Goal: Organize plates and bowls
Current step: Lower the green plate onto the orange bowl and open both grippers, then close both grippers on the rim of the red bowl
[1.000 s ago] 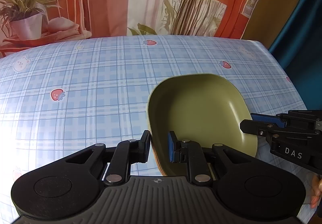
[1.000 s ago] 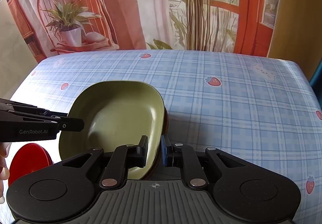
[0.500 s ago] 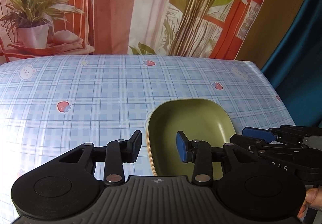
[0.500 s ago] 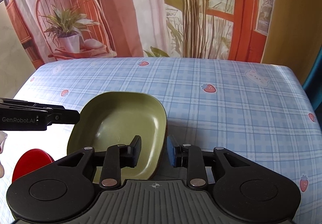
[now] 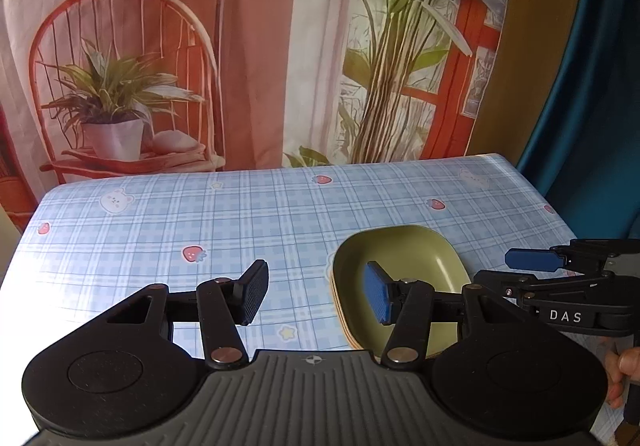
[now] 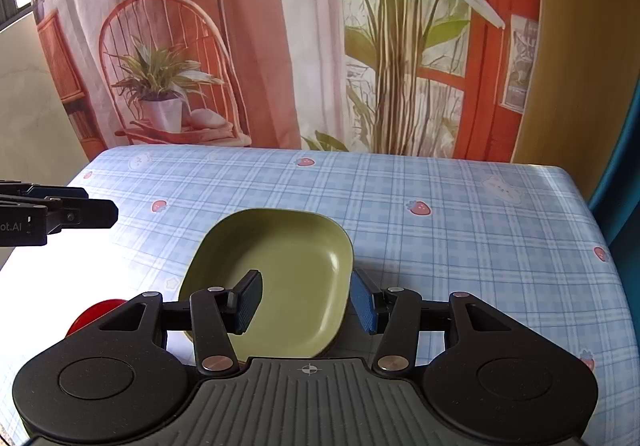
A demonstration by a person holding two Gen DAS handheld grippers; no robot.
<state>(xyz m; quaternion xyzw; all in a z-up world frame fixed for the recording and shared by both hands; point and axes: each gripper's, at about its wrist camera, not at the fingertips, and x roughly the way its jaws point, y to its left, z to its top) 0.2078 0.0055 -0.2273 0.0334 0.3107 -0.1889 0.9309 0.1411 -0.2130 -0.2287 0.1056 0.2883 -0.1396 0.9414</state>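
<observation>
Starting at the left edge of the right wrist view: the left gripper (image 6: 100, 211) is seen at 9 o'clock, level, pointing in from the edge, well apart from the dish. Its spread cannot be told from this side-on angle. A red round object (image 6: 98, 310) is partly seen at 8 o'clock on the table, mostly hidden behind the right gripper's body; what it is cannot be told.

Left wrist view: the left gripper (image 5: 316, 296) is seen with jaws partly spread, having just been opening. Nothing is held; only the tablecloth (image 5: 240, 221) is seen between the pads. The green plate (image 5: 404, 266) is located at 4 o'clock, flat on the table, behind and right of the blue pad (image 5: 376, 298). A pale rim edge is seen under its left side, so it appears stacked on at least one other dish; the count cannot be told.

Right wrist view, centre: the green plate (image 6: 276, 278) is seen just below centre, flat on the table. The right gripper (image 6: 306, 302) is held over its near right corner, jaws partly spread and just been opening. The plate's right rim is seen in the gap between the fingers, but no pad is pressed on it; the black pad (image 6: 248, 300) is seen over the plate's inside, the blue one outside the rim.

Far right, left wrist view: the right gripper (image 5: 508, 270) enters from 3 o'clock, jaws parted, beside the plate's right edge. A hand (image 5: 620, 374) is seen at 4 o'clock on the handle.
</observation>
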